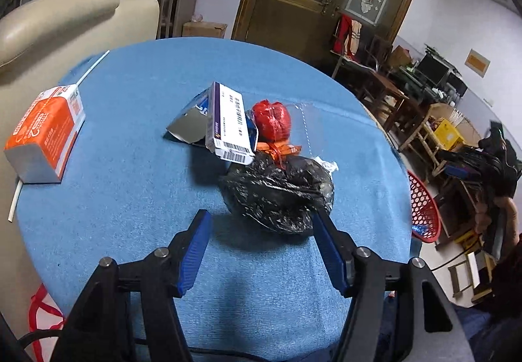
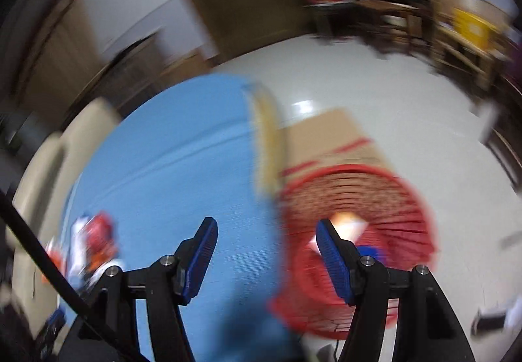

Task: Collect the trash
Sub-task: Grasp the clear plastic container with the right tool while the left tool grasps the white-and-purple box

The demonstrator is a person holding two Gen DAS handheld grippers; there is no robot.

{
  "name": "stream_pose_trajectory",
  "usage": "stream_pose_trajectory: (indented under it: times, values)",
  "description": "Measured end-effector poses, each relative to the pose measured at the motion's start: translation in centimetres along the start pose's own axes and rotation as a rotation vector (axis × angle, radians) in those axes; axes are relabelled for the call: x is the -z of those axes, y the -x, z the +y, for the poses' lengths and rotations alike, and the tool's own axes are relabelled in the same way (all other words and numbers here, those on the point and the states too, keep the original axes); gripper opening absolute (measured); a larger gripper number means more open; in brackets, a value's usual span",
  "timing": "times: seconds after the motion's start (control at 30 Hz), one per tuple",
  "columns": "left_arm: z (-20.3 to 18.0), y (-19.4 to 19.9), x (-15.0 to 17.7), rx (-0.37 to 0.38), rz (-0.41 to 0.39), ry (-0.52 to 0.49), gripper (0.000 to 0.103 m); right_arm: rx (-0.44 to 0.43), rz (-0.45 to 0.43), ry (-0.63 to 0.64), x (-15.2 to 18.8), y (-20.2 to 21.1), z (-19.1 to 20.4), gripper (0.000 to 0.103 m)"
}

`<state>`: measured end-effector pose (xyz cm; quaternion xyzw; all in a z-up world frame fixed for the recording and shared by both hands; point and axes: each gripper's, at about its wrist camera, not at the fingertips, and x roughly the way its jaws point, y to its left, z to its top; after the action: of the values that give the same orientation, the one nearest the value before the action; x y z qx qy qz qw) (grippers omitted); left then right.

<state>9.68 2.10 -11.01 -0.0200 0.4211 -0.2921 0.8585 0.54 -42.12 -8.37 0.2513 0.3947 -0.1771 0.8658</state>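
On the blue round table [image 1: 137,199] lies a heap of trash: a crumpled black plastic bag [image 1: 277,195], a red wad [image 1: 272,120], an orange wrapper [image 1: 277,148] and a white and blue carton [image 1: 228,124]. My left gripper [image 1: 261,218] is open just in front of the black bag, its right finger beside the bag's edge, nothing pressed. An orange milk carton [image 1: 45,137] with a straw lies at the left. My right gripper [image 2: 264,228] is open and empty above the table's right edge, next to the red mesh basket [image 2: 359,225], which holds a few scraps. The right view is blurred.
A beige armchair [image 1: 58,22] stands behind the table's left side. A cardboard box [image 2: 332,140] sits on the floor behind the basket. Wooden chairs and cluttered shelves [image 1: 434,120] fill the right of the room, and a brown door [image 1: 293,3] is at the back.
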Motion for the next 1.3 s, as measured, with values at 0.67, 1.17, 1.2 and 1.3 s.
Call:
stream_pose_trajectory:
  times: [0.67, 1.17, 1.2, 1.3]
  values:
    - [3.9, -2.4, -3.5, -0.082, 0.021, 0.07, 0.068, -0.324, 0.256, 0.52, 3.7, -14.2, 25.5, 0.047]
    - [1.1, -10.8, -8.0, -0.176, 0.156, 0.085, 0.076, -0.347, 0.136, 0.34, -0.2, -8.6, 17.1, 0.046]
    - [1.2, -11.7, -8.0, -0.205, 0.184, 0.084, 0.076, -0.343, 0.127, 0.332, -0.3, -8.2, 16.7, 0.046]
    - [2.0, -12.5, -7.9, -0.2, 0.207, 0.131, 0.076, -0.34, 0.111, 0.306, -0.6, -6.8, 14.9, 0.046]
